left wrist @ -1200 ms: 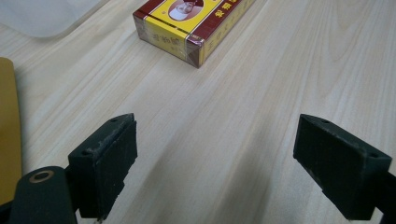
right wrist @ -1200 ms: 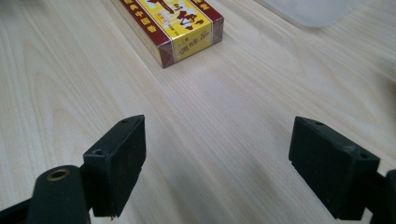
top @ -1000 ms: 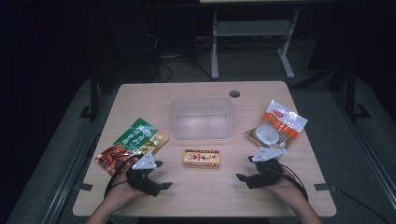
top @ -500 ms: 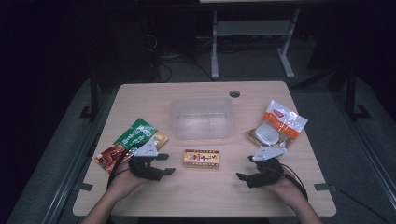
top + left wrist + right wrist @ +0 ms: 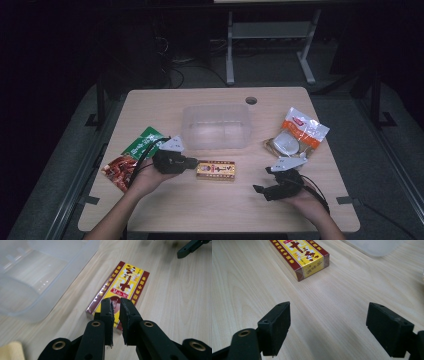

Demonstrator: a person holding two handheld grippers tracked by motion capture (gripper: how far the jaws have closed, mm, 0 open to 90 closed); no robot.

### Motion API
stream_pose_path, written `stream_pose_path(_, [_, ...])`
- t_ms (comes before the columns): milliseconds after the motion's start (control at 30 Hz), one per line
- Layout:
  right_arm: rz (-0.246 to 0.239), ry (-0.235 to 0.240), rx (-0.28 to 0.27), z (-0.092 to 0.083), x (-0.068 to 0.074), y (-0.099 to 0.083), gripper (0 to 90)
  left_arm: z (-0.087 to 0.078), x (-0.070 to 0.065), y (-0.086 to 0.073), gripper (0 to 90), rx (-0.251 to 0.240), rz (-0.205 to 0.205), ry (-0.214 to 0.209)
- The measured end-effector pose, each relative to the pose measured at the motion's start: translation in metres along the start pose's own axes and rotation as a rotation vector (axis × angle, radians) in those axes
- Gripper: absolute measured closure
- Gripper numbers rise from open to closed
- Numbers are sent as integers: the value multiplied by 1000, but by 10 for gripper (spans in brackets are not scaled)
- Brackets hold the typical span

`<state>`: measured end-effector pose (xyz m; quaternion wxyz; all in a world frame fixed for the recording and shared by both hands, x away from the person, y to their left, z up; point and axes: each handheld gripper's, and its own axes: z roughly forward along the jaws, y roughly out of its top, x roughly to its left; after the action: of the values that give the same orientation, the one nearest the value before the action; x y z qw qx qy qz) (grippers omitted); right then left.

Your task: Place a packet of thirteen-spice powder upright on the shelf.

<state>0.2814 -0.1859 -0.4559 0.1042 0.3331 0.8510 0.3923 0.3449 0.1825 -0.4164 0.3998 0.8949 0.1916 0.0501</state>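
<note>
Approaching box (image 5: pixel 216 170) from its 9 o'clock end with left tool (image 5: pixel 192 162), probably to nudge or pin rather than grip: just closed down to a narrow slit, nothing between the pads. Cannot confirm contact with the carton. Parked right tool (image 5: pixel 263 180) at 5 o'clock on surface (image 5: pixel 200 210), spread wide, empty, clear of the work. Found lying flat at centre, 6 o'clock of tub (image 5: pixel 216 127): yellow face, maroon borders, red characters, undented.
</note>
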Motion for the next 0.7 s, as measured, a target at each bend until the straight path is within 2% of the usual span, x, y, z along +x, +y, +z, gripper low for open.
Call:
stream_pose_path(133, [3, 2, 7, 1, 0, 0, 198, 8, 6, 8, 810, 0, 8, -7])
stream_pose_path(233, [7, 3, 7, 1, 0, 0, 199, 14, 10, 11, 862, 13, 8, -5])
stream_pose_path(267, [10, 1, 7, 1, -1, 0, 200, 20, 17, 15, 896, 15, 1, -8])
stream_pose_path(333, [11, 1, 7, 1, -1, 0, 200, 25, 21, 16, 897, 24, 1, -1])
stream_pose_path(467, [14, -3, 8, 1, -2, 0, 201, 37, 28, 17, 898, 35, -18, -4])
stream_pose_path(667, [6, 4, 6, 1, -2, -1, 207, 43, 32, 13, 898, 79, -2, 21])
stream_pose_path(700, [7, 5, 6, 0, -2, -1, 207, 44, 33, 11, 898, 70, -21, 26])
